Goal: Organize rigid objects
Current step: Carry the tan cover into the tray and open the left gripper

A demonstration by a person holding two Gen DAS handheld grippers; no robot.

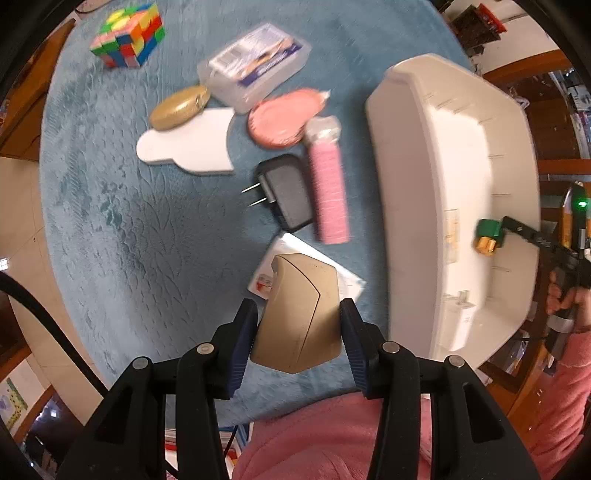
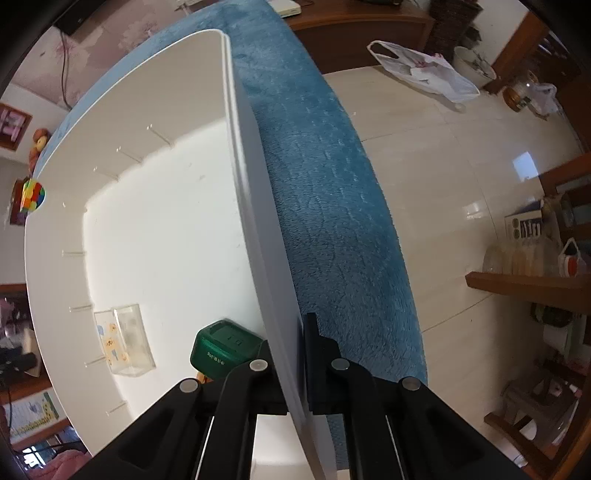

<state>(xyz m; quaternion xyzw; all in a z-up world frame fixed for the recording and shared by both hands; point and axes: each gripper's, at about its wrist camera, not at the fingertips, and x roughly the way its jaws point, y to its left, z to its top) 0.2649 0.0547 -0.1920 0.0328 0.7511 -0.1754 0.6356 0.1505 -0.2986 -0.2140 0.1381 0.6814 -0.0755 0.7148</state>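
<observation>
The left gripper (image 1: pixel 298 328) pinches a tan wedge-shaped case (image 1: pixel 299 314) across its width, one blue pad on each long flank, so that the case hangs clear above the blue cloth (image 1: pixel 129 221) and over a white card (image 1: pixel 347 280) lying beneath it. The grip across the narrow dimension appears chosen because the jaws span it easily and leave both ends free. The long axis of the case runs along the fingers, away from the camera, its rounded narrower end towards the table's middle and its broad angled end nearest the wrist. The right gripper (image 2: pixel 293 354) is pressed together on the near wall of the white bin (image 2: pixel 236 147), one finger inside and one outside; this probably steadies the bin for loading. Within the bin, a green block (image 2: pixel 225 347) lies against that wall and a clear box (image 2: pixel 125 339) rests on the floor near it. Still on the cloth are a black plug (image 1: pixel 286 192) with prongs pointing left, a pink tube (image 1: pixel 328 192) just beside it with its long axis parallel to the bin's edge, a pink lid (image 1: pixel 280 118), a clear case (image 1: pixel 255 62), a gold oval (image 1: pixel 177 109) resting partly on a white board (image 1: pixel 192 147), and a cube (image 1: pixel 127 35) well apart at the far corner. The tan case is judged the next item for the bin.
</observation>
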